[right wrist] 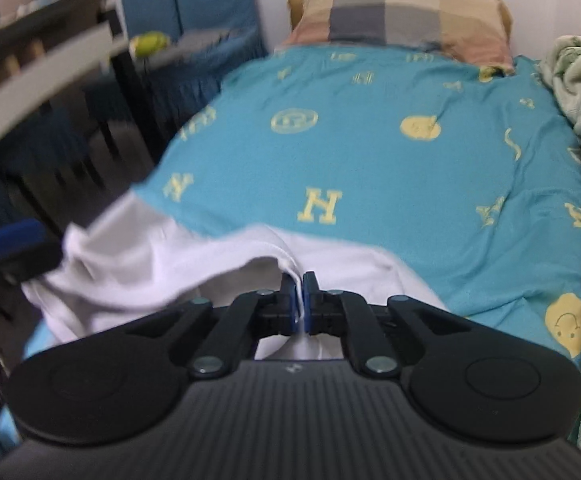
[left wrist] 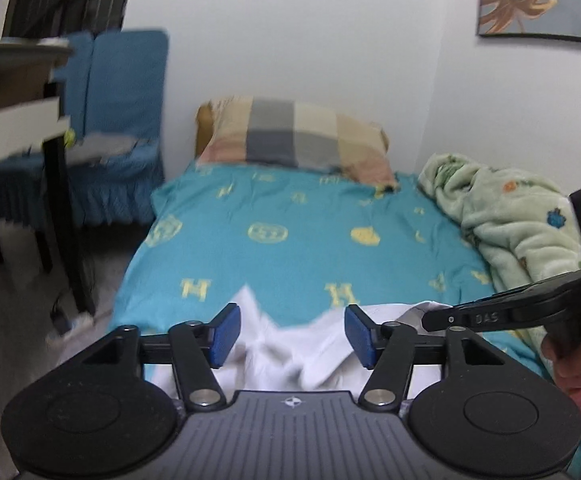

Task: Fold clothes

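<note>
A white garment [left wrist: 290, 344] lies bunched at the near end of a bed with a turquoise sheet [left wrist: 290, 224]. My left gripper [left wrist: 290, 332] is open, its blue pads [left wrist: 226, 332] either side of the white cloth, just above it. My right gripper [right wrist: 299, 300] is shut on a fold of the white garment [right wrist: 150, 264] and lifts its edge. The right gripper's body also shows at the right edge of the left wrist view [left wrist: 530, 304]. A blue pad of the left gripper [right wrist: 6, 236] shows blurred at the left of the right wrist view.
A checked pillow [left wrist: 298, 140] lies at the head of the bed by the white wall. A green fleece blanket [left wrist: 510, 220] is heaped along the bed's right side. A blue-covered chair [left wrist: 118, 120] and a table [left wrist: 14, 80] stand left of the bed.
</note>
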`<state>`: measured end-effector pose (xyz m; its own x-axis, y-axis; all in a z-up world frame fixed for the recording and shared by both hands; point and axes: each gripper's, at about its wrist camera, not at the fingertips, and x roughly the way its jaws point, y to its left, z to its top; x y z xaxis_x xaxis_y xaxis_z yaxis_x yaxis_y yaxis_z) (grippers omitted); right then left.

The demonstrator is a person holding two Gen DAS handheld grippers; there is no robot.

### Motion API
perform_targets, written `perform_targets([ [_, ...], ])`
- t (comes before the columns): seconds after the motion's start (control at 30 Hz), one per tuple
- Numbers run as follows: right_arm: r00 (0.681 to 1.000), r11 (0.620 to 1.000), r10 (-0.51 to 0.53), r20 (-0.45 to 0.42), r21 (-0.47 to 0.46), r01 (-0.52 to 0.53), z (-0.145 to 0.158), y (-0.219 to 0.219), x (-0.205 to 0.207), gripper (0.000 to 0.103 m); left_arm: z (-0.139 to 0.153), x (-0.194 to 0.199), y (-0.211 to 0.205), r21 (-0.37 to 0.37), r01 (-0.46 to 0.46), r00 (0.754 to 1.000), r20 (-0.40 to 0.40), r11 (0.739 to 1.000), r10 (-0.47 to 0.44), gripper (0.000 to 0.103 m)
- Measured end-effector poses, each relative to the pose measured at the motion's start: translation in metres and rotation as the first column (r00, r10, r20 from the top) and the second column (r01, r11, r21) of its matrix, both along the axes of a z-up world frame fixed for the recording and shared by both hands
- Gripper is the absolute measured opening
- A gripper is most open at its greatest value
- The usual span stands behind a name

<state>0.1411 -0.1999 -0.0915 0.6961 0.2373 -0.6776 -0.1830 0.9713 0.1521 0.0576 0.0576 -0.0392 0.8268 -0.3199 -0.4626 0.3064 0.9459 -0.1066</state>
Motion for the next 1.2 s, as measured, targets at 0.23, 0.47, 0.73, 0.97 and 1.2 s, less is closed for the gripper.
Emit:
perform_targets([
  [0.23,0.984,0.982,-0.039,0.171,0.191,0.006,0.044,-0.014,-0.022,0.006,-0.016,0.002,-0.038,0.153,0.066,0.997,0.015,0.986,-0.069,0.070],
  [0.47,0.948,0.962,-0.002,0.320,0.260,-0.086,0.069,-0.014,-0.045,0.006,-0.035,0.009,-0.059,0.266,0.022,1.000,-0.001,0.964,-0.022,0.075],
  [0.73,0.931,0.964,-0.147,0.333,0.258,0.060,0.069,-0.032,-0.046,0.006,-0.039,0.020,-0.021,0.226,-0.207,0.964,-0.118,0.952,0.237,0.072],
  [0.97,0.967,0.966,-0.211,0.144,0.184,0.183,0.037,-0.047,-0.026,0.007,-0.012,0.013,0.034,-0.024,-0.328,0.938,-0.132,0.945,0.322,0.040],
  [1.2,0.990,0.990,-0.137,-0.045,-0.018,0.137,0.000,-0.024,-0.016,0.009,0.002,0.004,0.041,-0.059,-0.326,0.941,-0.113,0.943,0.319,0.009],
])
